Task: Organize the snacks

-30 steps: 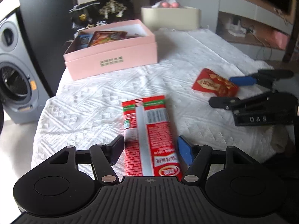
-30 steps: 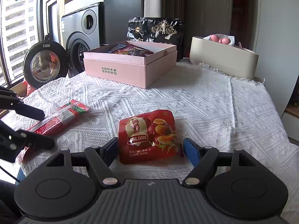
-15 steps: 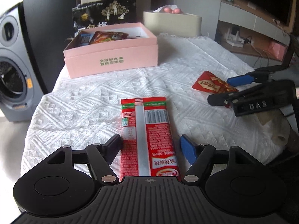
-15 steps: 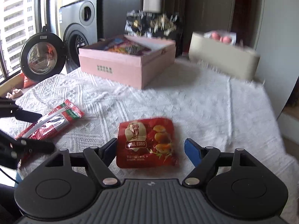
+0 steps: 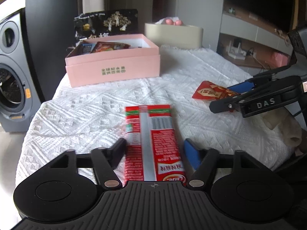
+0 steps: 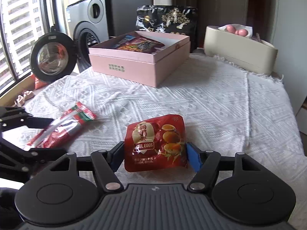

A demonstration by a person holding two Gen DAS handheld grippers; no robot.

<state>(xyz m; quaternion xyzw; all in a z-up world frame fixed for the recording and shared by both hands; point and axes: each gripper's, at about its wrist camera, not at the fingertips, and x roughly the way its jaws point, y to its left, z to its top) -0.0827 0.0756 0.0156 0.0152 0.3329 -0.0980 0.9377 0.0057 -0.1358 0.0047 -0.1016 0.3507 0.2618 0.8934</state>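
Observation:
A long red snack packet (image 5: 153, 143) lies between the fingers of my left gripper (image 5: 154, 151), lifted slightly off the white cloth; both fingers press its sides. It also shows in the right wrist view (image 6: 61, 128). My right gripper (image 6: 154, 156) is shut on a red quail-egg pouch (image 6: 155, 143), both fingers touching its sides, raised a little above the cloth. The pouch also shows in the left wrist view (image 5: 211, 93). An open pink box (image 5: 113, 65) with several snack packets inside stands at the back; it also shows in the right wrist view (image 6: 142, 57).
A black snack bag (image 6: 167, 19) stands behind the pink box. A cream container (image 6: 239, 48) with pink balls sits at the back right. A washing machine (image 6: 84, 25) with its door open stands left of the table. The white cloth (image 6: 220, 99) covers the table.
Both grippers have closed in on their packets and risen. The quail-egg pouch now stands tilted up between the right fingers. The red packet sits closer between the left fingers.

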